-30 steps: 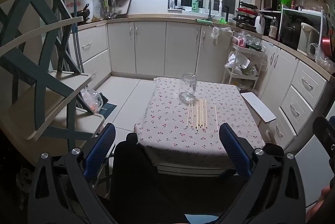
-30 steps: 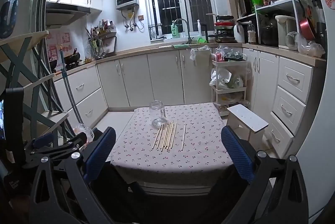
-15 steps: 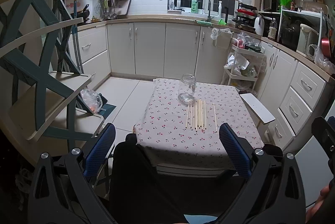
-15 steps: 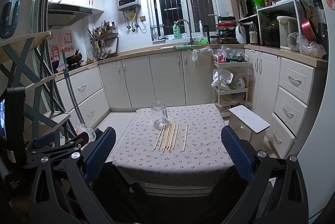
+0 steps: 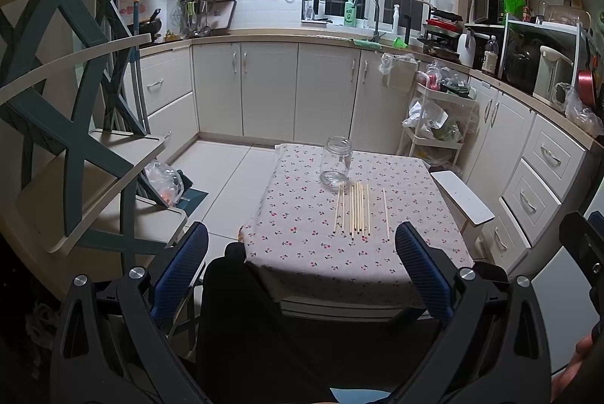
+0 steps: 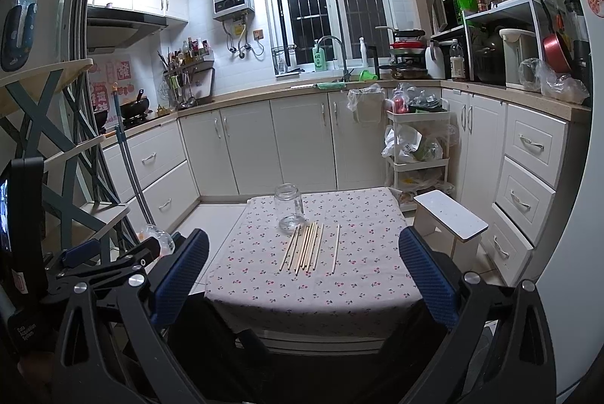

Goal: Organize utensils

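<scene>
Both of my tongs hang spread wide and empty, well short of the bench [image 5: 302, 253]: the left tongs [image 5: 302, 270] and the right tongs [image 6: 304, 275] face its near edge. On the cherry-print cloth, a clear glass jar [image 5: 336, 164] stands upright, and the wooden chopsticks [image 5: 355, 209] lie flat just in front of it, one stick [image 5: 384, 213] slightly apart on the right.

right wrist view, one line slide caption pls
Open right gripper faces clear glass jar and pale wooden chopsticks on cherry-print tablecloth.
</scene>
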Available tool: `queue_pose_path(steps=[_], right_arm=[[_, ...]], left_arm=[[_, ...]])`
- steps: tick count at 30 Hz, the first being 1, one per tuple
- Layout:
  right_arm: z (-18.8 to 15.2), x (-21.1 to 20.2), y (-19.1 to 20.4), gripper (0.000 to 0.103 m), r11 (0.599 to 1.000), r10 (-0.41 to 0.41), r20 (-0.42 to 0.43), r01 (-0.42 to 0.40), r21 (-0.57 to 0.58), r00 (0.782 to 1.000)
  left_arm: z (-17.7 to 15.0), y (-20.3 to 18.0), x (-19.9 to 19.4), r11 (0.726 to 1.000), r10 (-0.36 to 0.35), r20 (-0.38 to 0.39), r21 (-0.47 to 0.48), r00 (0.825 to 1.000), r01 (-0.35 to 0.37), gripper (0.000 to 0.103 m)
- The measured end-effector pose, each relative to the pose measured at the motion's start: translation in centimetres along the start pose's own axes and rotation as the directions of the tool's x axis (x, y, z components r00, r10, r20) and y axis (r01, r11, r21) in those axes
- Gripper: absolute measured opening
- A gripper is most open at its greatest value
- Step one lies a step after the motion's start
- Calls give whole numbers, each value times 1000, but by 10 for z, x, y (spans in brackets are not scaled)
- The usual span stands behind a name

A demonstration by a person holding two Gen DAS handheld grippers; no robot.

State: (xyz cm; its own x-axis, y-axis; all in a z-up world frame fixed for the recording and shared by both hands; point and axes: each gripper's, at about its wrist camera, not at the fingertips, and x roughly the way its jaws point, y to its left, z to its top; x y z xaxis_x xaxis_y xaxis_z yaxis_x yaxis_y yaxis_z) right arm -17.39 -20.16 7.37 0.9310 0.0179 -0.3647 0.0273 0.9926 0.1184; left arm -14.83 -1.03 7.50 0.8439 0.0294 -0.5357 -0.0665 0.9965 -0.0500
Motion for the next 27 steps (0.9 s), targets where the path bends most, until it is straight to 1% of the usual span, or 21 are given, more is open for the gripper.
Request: queue_pose_path(steps=[9, 24, 27], right_arm=[[-4, 3, 5, 97, 1000, -6, 0, 6, -16, 1000], [-1, 3, 1, 97, 1000, -11, -17, 11, -22, 1000], [-1, 4, 7, 97, 999, -18, -28, 17, -34, 999]], left_arm=[[-3, -9, -5, 1000, -21, 6, 14, 1000, 21, 95], [-8, -3, 0, 998, -64, -8, 18, 998, 64, 95], [-9, -2, 1, 997, -73, -7, 11, 997, 73, 95]])
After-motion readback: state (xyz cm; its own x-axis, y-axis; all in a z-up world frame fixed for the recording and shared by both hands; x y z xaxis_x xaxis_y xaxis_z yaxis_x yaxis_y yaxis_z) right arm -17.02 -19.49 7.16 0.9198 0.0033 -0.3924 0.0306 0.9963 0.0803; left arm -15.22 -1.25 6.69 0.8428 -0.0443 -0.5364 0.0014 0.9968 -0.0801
